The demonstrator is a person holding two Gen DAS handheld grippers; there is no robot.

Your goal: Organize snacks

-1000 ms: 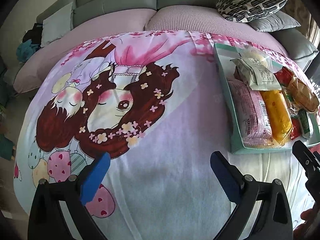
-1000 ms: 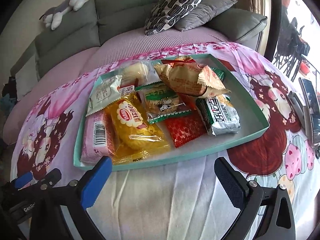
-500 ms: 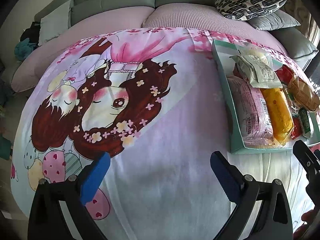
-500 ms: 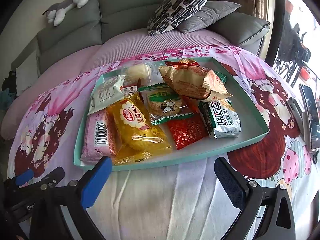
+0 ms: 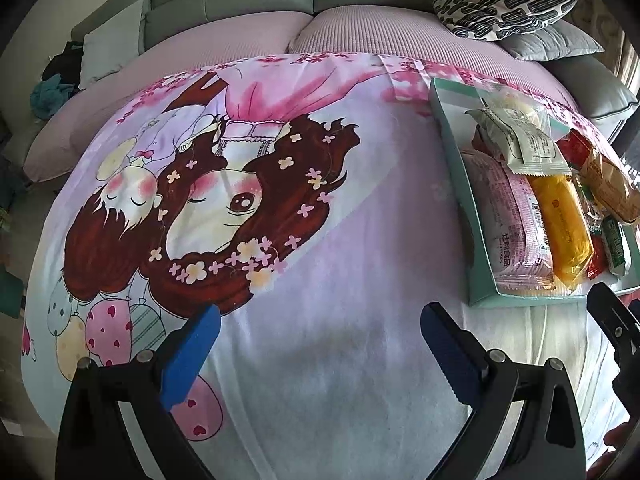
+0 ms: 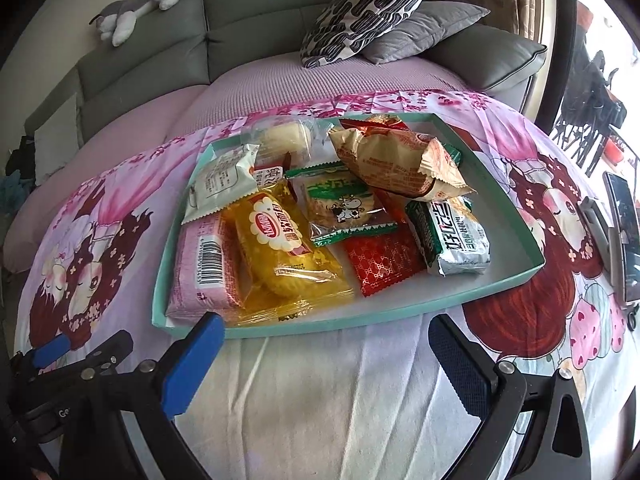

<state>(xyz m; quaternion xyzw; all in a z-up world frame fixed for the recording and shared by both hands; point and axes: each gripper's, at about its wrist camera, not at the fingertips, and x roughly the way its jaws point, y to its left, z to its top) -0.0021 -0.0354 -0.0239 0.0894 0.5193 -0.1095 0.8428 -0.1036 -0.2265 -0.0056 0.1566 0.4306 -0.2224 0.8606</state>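
Over the last second both fisheye views had been drawn back and up a little: in the right wrist view the teal tray (image 6: 476,291) sat slightly lower and fuller in the picture than before, while the packets in it were seen in the same arrangement. Nothing in the tray had been shifted, so the sorting was judged no further along than a second earlier.

The tray was laid on a cartoon-printed blanket (image 5: 360,240) spread over a flat surface in front of a grey-green sofa (image 6: 248,36). Inside it, the snacks were piled loosely toward the left half: a pink wrapped cake (image 6: 204,264) against the left wall, a yellow bread packet (image 6: 288,248) beside it, a white packet (image 6: 224,180) overlapping both at the back, a green-and-white packet with a cow (image 6: 340,204) in the middle, a red foil sachet (image 6: 380,260), a silver-green packet (image 6: 452,236), and a tan crinkled bag (image 6: 396,160) resting on top. The right part of the tray floor was left bare.

The right hand-held gripper (image 6: 326,344) was held wide open just short of the tray's near wall, with nothing grasped or touched. The left hand-held gripper (image 5: 320,340) was likewise spread wide and empty, held over bare blanket to the left of the tray.
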